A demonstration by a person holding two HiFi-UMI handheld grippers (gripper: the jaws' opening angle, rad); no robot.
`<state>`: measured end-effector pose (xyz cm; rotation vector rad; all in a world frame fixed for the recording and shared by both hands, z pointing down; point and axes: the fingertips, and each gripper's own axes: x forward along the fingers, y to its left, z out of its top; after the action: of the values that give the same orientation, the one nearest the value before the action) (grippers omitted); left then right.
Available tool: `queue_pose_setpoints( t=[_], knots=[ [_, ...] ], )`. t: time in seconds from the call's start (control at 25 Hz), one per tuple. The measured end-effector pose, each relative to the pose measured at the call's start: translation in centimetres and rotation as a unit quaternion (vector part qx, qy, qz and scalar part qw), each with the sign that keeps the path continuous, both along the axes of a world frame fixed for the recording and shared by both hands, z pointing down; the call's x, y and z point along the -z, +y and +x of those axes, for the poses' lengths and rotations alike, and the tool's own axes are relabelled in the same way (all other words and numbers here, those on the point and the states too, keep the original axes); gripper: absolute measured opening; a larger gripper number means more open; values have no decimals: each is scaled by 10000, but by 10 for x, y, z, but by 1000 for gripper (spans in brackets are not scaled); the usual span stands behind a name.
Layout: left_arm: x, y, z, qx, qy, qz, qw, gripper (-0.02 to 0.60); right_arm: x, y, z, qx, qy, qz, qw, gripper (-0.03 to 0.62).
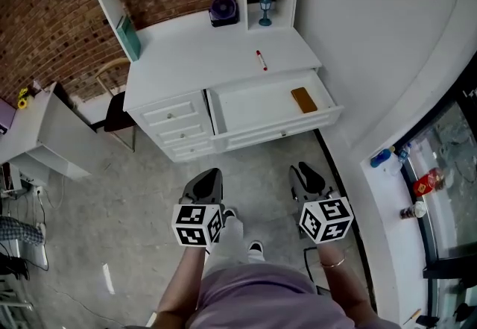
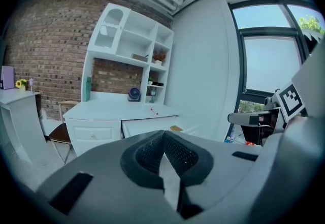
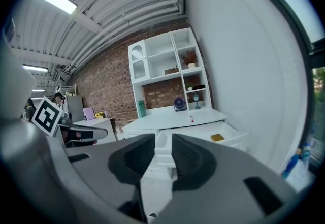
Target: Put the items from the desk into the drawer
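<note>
A red marker [image 1: 261,60] lies on the white desk [image 1: 194,59], right of its middle. Below it the wide drawer [image 1: 257,110] stands pulled out, with a flat brown item [image 1: 303,99] at its right end. Both grippers hang low over the floor, well short of the desk. My left gripper [image 1: 211,173] is shut, its pads meeting at the tips with nothing between them [image 2: 163,136]. The jaws of my right gripper [image 1: 300,168] stand a narrow gap apart and hold nothing [image 3: 163,149]. The marker [image 3: 192,118] and the brown item [image 3: 217,137] also show far off in the right gripper view.
A purple fan [image 1: 223,10], a small blue lamp [image 1: 265,10] and a teal book [image 1: 128,36] stand at the desk's back. Left of the desk are a chair [image 1: 115,107] and a white side table [image 1: 45,133]. On the right a windowsill [image 1: 395,208] carries bottles.
</note>
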<state>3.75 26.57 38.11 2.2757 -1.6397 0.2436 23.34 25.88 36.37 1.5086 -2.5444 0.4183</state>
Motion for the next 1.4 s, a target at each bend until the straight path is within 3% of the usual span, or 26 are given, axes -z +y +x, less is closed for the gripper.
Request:
queue_pose_setpoints(
  t=[0.48, 1.0, 1.4],
  knots=[
    [-17, -73, -19, 23, 70, -86, 9999, -2, -11, -69, -18, -66, -91, -101, 9999, 130],
    [-20, -216, -61, -352, 103, -86, 9993, -2, -17, -213, -60, -360, 125, -246, 9990, 140],
    [-24, -298, -91, -601, 218, -119, 9979, -2, -7, -298, -87, -609, 292, -182, 9975, 140]
  ],
)
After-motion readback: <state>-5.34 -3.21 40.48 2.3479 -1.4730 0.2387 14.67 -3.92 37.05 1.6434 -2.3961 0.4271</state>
